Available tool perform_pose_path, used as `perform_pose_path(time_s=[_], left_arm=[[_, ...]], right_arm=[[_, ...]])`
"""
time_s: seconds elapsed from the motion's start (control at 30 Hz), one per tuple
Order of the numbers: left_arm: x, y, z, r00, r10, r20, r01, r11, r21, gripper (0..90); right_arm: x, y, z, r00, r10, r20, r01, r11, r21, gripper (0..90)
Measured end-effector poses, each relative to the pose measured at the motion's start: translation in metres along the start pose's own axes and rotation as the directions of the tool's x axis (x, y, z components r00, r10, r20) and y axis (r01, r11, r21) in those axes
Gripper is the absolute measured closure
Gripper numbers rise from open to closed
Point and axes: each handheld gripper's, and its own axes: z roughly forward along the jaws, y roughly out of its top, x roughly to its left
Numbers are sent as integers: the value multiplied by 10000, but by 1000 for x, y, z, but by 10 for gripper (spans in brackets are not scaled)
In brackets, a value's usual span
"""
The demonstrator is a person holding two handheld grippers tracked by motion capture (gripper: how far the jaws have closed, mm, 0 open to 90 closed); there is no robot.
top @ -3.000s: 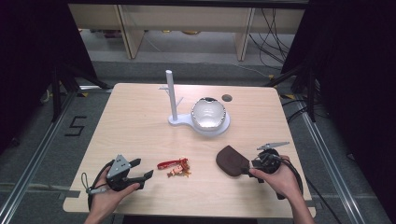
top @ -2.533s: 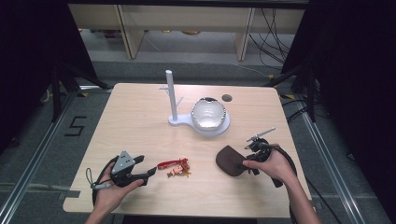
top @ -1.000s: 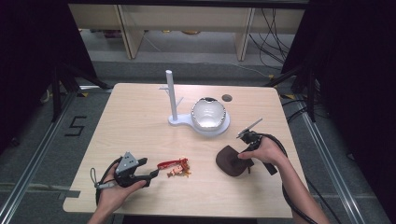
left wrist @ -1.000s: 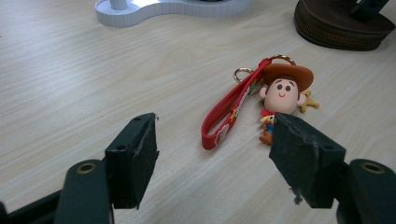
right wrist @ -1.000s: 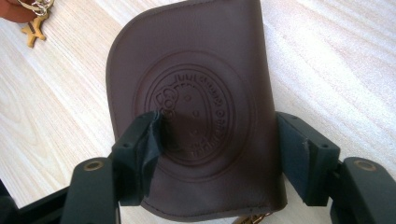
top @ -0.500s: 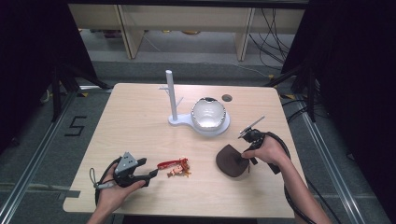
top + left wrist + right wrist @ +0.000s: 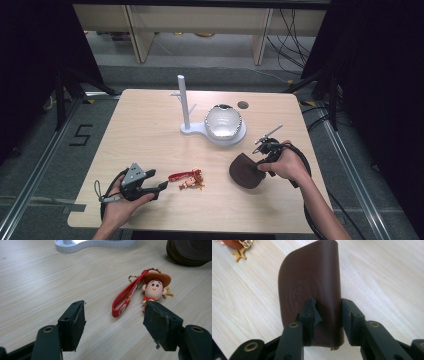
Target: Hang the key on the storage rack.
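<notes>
Brown leather pouch (image 7: pixel 312 282) pinched by right claw (image 7: pixel 327 312).

A round dark-brown leather pouch (image 7: pixel 246 171) lies on the pale wooden table (image 7: pixel 150 125), the right gripper (image 7: pixel 264 150) at its edge. The left gripper (image 7: pixel 161 187) rests just beside a red-strapped keychain (image 7: pixel 186 177).

This looks like a lab: a bare wooden table (image 7: pixel 150 125) stands among black curtains (image 7: pixel 35 60), loose cables (image 7: pixel 295 30) and floor rails (image 7: pixel 30 185).

A taped 5 (image 7: pixel 82 135) marks the floor (image 7: pixel 60 165).
</notes>
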Motion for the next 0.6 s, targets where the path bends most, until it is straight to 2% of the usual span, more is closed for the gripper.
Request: perform_pose_path(time_s=[0.07,0.17,0.23,0.27,0.3,0.33,0.5,0.57,0.6], left_arm=[[0,0,0,10000,6,-15,-6,10000,-6,329],[0,0,0,10000,8,3,-8,10000,11,329],[0,-1,-1,10000,11,1,-11,10000,17,329],[1,-1,-1,10000,5,-3,-5,10000,11,330],[1,-1,0,10000,-36,-11,36,10000,-39,330],[1,-1,-1,10000,-10,-41,10,10000,-11,330],[1,-1,-1,10000,-10,-62,10,10000,-37,330],[1,-1,-1,10000,8,-83,-9,10000,-42,330],[0,-1,0,10000,-32,-89,31,9999,-107,330]], right_arm=[[2,0,-2,10000,-17,49,17,10000,-14,678],[7,0,-4,9989,-215,408,222,9996,-184,680],[11,-1,-5,9978,-220,627,241,9992,-325,682],[14,-3,-7,9956,-139,931,184,9987,-477,683],[14,-3,-7,9956,-139,931,184,9987,-477,683],[17,-5,-8,9940,-172,1083,261,9963,-821,683],[21,-10,-13,9911,-79,1329,253,9912,-1296,682],[21,-13,-16,9900,-29,1410,268,9855,-1678,681],[22,-15,-18,9894,-20,1455,343,9749,-2200,681]])
